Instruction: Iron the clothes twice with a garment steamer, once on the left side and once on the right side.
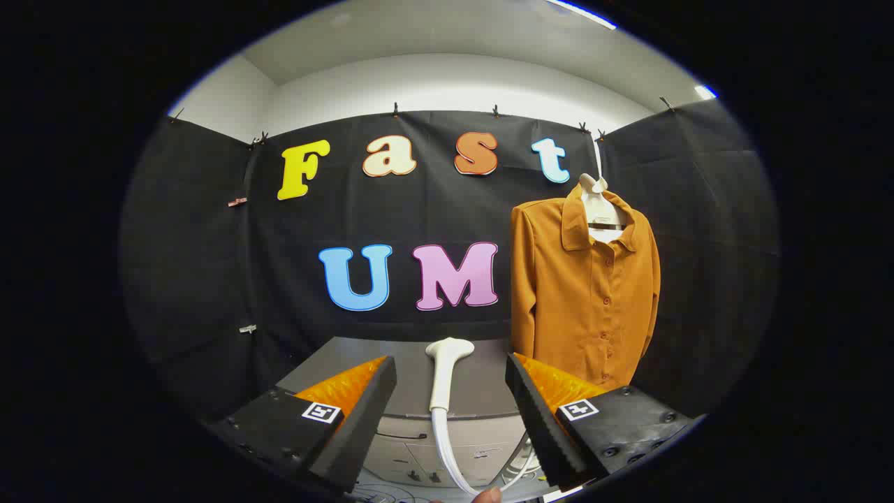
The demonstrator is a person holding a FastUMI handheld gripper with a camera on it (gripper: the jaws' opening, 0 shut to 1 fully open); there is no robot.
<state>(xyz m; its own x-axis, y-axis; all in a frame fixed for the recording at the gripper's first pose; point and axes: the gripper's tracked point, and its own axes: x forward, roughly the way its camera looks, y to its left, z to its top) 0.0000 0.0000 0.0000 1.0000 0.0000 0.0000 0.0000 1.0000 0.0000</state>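
A white garment steamer head [445,374] with its white hose [447,454] sits between my fingers, touching neither of them. My gripper [449,369] is open, with a wide gap on each side of the steamer. The head points up and away over a grey table [342,356]. An orange-brown button shirt [583,293] hangs on a white hanger [595,192] against the black booth wall, beyond my right finger and to the right of the steamer. Its front faces me and its hem is hidden behind that finger.
A person's fingertip [487,494] shows just below the hose, near the base of my right finger. Grey cabinet fronts [419,457] and loose cables [391,492] lie under the table edge. Black cloth walls enclose the booth on three sides.
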